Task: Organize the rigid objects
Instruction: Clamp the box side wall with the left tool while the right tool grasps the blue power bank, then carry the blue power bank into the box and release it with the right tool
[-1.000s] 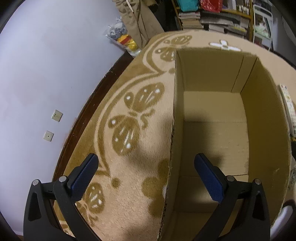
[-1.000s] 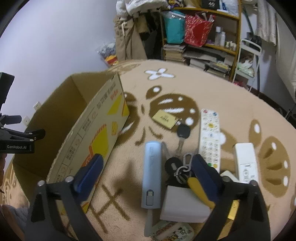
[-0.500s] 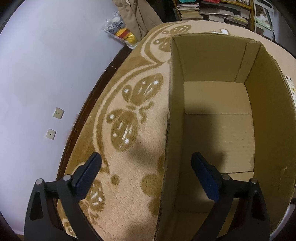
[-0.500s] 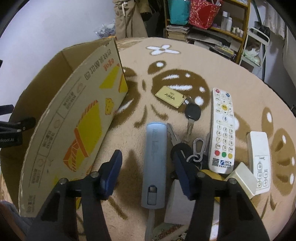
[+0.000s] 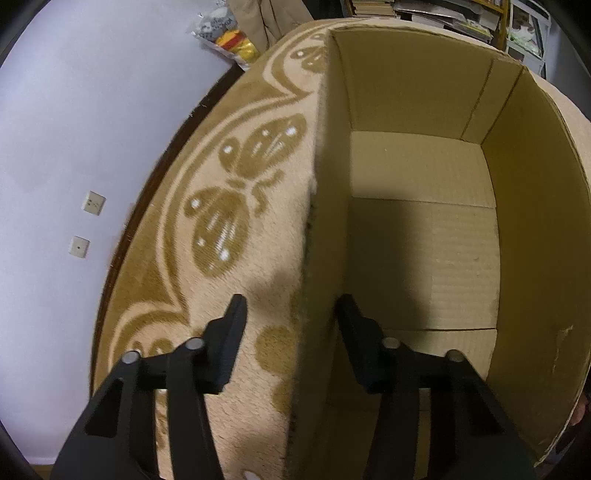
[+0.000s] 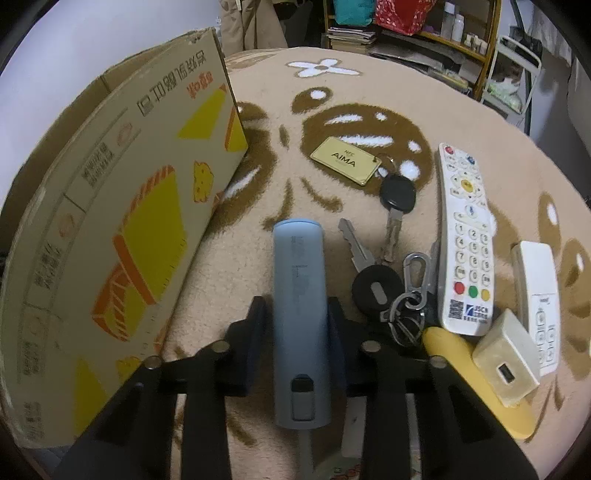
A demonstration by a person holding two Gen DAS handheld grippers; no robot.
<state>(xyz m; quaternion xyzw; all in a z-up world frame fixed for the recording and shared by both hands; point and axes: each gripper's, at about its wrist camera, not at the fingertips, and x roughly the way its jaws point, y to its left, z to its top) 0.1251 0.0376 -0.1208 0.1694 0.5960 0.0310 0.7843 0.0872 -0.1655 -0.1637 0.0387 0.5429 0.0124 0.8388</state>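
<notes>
An open cardboard box stands on the patterned carpet, nothing inside it. My left gripper straddles its left wall from above, one finger outside and one inside. Its jaws are closing, and carpet still shows between the outer finger and the wall. In the right wrist view the same box stands at the left. My right gripper is closing on a blue-grey bar-shaped device lying on the carpet, and its pads hug both long sides.
Right of the device lie a key bunch with a black fob, a black-headed key with a gold tag, a long white remote, a small white remote, a cream cube and a yellow object. Shelves stand behind.
Both grippers' jaws came in from wide open. The right gripper sank onto the blue-grey device and closed around it. The left jaws narrowed around the box wall.
</notes>
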